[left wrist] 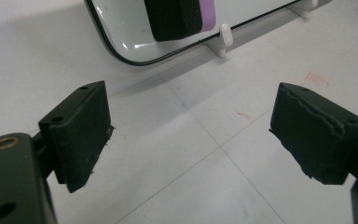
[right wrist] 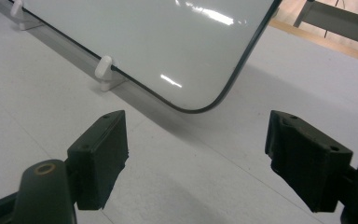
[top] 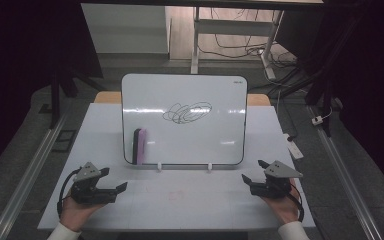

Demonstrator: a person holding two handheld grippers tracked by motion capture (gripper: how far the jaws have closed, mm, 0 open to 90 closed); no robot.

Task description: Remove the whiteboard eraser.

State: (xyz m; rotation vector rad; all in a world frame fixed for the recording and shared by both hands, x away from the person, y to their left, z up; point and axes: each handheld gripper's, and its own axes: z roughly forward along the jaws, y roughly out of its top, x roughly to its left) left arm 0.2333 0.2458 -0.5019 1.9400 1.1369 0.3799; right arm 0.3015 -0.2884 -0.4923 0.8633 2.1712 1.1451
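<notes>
At the left of the high view, the left tongs point(top: 121, 187) are held in a person's left hand point(top: 75, 212) low over the near left part of the white bench point(top: 190, 205), pointing right toward the middle. Their jaws are seen wide apart in the left gripper view point(left wrist: 191, 135), with nothing between them but bare bench top marked by faint red smudges point(left wrist: 314, 77). Further back and slightly right, a black eraser with a purple backing point(top: 139, 145) is stuck upright on the lower left corner of a whiteboard point(top: 220, 135); its lower end is also seen in the left gripper view point(left wrist: 177, 18). The whiteboard is propped upright across the middle of the bench, its bottom edge seated in two small white clips point(top: 159, 167). A black scribble of looping lines point(top: 187, 112) is drawn on the upper middle of the board, well apart from the eraser. At the right, the right tongs point(top: 252, 172) are held in the person's right hand point(top: 282, 205) over the near right part of the bench, pointing left. Their jaws are likewise spread wide and empty in the right gripper view point(right wrist: 196, 158), where the board's rounded lower right corner point(right wrist: 200, 105) and a clip point(right wrist: 105, 70) are seen just ahead. Neither pair of tongs is touching the board or the eraser.
</notes>
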